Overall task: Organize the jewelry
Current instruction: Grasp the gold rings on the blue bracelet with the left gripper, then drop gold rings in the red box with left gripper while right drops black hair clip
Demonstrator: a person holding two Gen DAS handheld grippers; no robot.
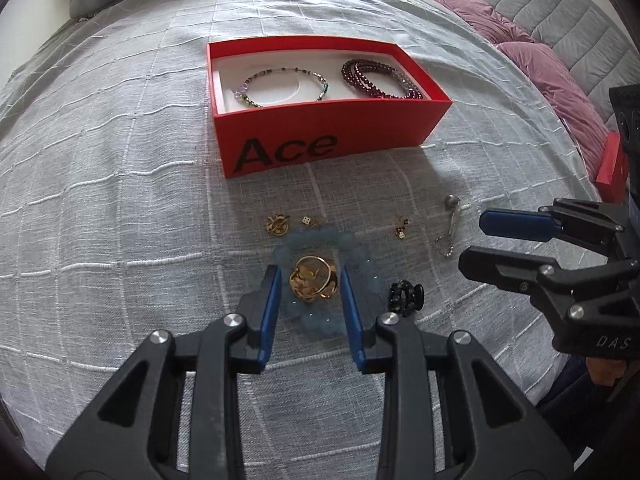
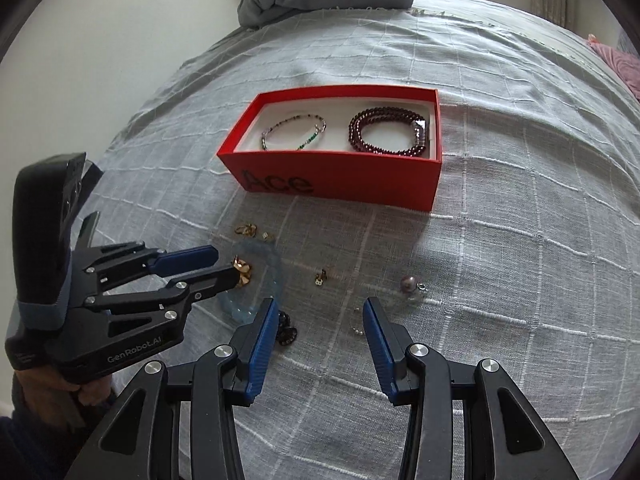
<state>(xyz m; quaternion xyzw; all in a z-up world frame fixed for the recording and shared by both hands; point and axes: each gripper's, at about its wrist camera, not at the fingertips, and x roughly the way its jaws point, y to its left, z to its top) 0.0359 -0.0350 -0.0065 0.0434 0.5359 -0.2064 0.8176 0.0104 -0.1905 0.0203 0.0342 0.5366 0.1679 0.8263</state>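
Left gripper [image 1: 308, 280] open, fingers either side of the gold ring [image 1: 312, 282], not clamped, inside the pale blue bracelet [image 1: 360, 268]. Right gripper [image 2: 320, 312] open, empty. Red box [image 1: 340, 132] far, holding two bracelets.

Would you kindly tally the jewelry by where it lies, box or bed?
In the box: 2 bracelets, beaded and garnet.
On the bed: 7 pieces, including the gold ring between the left tongs.
Total: 9

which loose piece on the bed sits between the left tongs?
The gold ring cluster, lying on the pale blue bracelet between the open left tongs; other pieces lie outside.
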